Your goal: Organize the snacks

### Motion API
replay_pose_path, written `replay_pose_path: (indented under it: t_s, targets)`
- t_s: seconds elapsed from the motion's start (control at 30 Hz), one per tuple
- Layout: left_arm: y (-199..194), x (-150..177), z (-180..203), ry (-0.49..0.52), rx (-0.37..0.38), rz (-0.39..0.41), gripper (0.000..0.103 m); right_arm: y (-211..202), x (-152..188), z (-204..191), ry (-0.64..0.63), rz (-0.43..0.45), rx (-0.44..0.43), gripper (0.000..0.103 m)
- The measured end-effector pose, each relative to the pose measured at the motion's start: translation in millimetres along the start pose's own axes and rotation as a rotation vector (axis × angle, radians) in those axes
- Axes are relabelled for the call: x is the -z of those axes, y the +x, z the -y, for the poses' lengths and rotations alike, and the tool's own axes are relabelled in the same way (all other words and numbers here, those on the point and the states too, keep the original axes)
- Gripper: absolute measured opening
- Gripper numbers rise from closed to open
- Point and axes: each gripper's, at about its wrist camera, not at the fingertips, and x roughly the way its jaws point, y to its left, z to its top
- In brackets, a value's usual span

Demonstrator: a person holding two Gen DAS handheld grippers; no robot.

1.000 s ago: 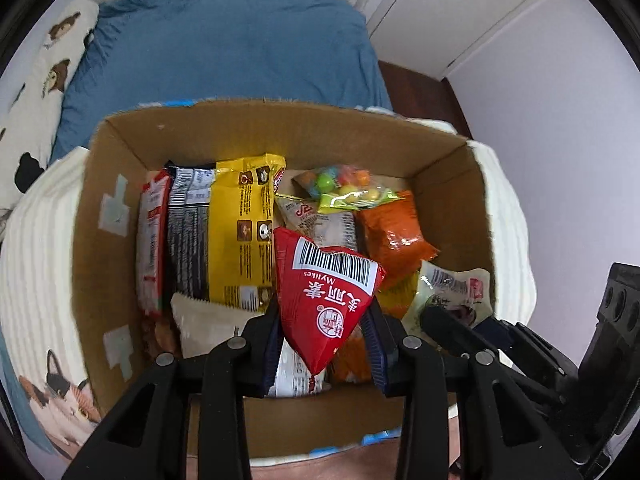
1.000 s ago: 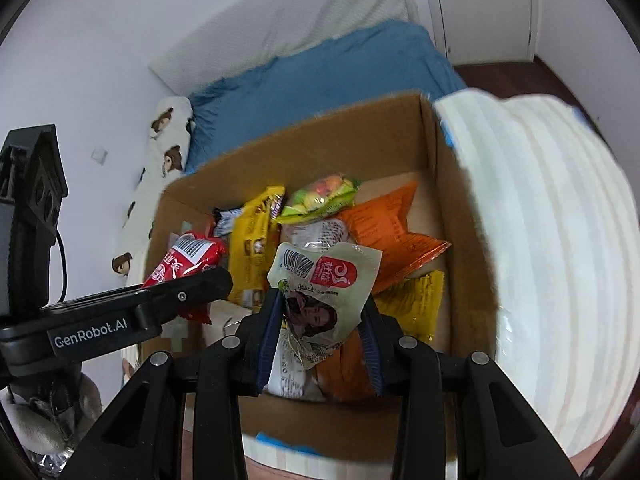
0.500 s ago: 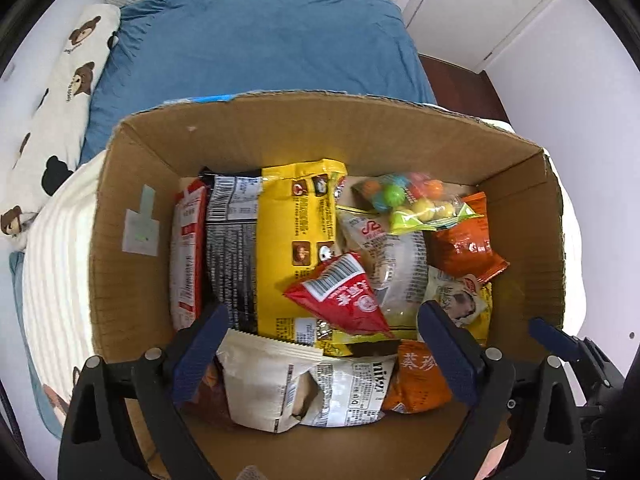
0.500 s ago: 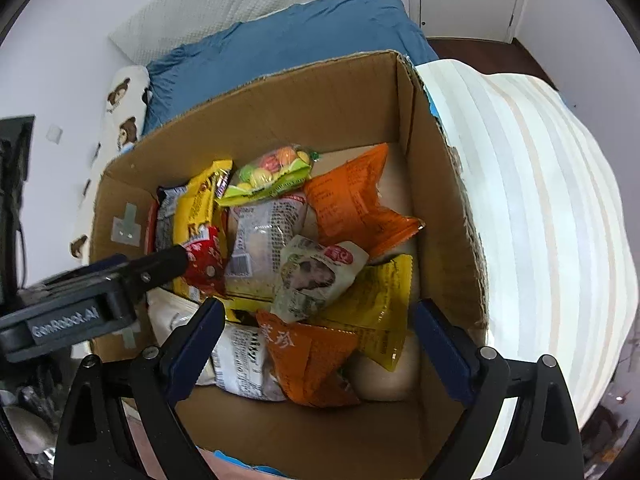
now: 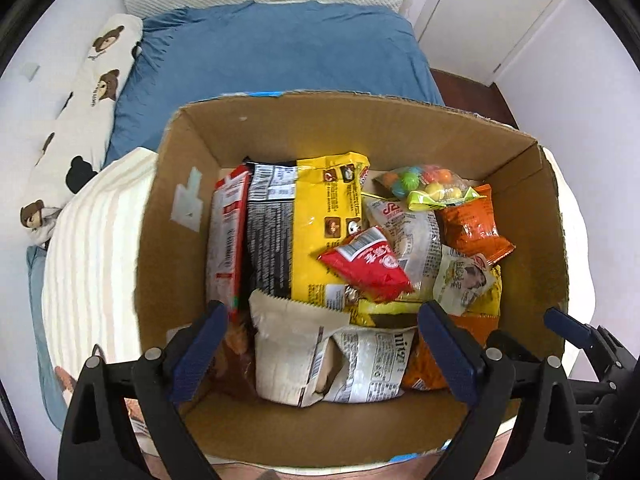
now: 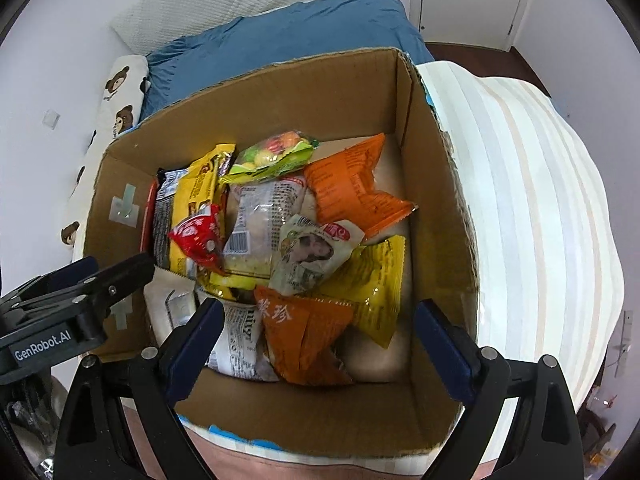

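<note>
A cardboard box holds several snack packets. A red packet lies on top of a yellow bag near the middle. A pale packet with a picture rests on yellow and orange bags at the right. My left gripper hangs open above the box's near side, nothing between its blue pads. My right gripper is open too, over an orange packet, holding nothing. The left gripper's body shows at the left edge of the right wrist view.
The box sits on a striped white cushion on a bed with a blue blanket and a bear-print pillow. A white door and white walls stand behind. A candy bag lies at the box's far side.
Both grippers opened wide. The red packet dropped from the left gripper and the pale picture packet from the right gripper; both now lie on the pile in the box.
</note>
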Motion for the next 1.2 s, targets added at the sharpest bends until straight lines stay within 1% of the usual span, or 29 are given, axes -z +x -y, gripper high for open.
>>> replay_pose_path:
  t_s: [0.13, 0.2, 0.3, 0.5, 0.6, 0.87, 1.0, 1.2]
  targets:
    - [-18.3, 13.2, -4.3, -0.007, 0.003, 0.036, 0.097, -14.5, 11.1, -3.5, -0.021, 0.025, 0.002, 0.098]
    - [-30.7, 22.7, -4.3, 0.001, -0.008, 0.076, 0.097, -25.4, 17.7, -3.7, -0.031, 0.049, 0.006, 0.098]
    - [-54.4, 44.2, -4.6, 0.008, -0.046, 0.164, 0.097, -44.6, 32.6, -3.3, -0.038, 0.097, 0.004, 0.098]
    - [-94.4, 88.6, -7.3, -0.004, -0.049, 0.270, 0.097, -83.7, 69.0, -5.6, -0.043, 0.181, -0.026, 0.098]
    - [-115.4, 113.1, -8.3, -0.010, -0.038, 0.310, 0.097, -110.0, 92.6, -8.4, -0.058, 0.240, -0.021, 0.098]
    - [-165.8, 177.7, -5.6, -0.011, -0.048, 0.401, 0.097, -174.8, 157.0, -14.6, -0.105, 0.364, -0.026, 0.099]
    - [-185.9, 207.1, -1.3, 0.002, -0.065, 0.441, 0.097, -201.3, 189.8, -16.0, -0.122, 0.405, -0.029, 0.100]
    - [-218.2, 242.5, 1.9, -0.002, -0.061, 0.490, 0.097, -241.5, 236.9, -13.9, -0.128, 0.464, -0.035, 0.100]
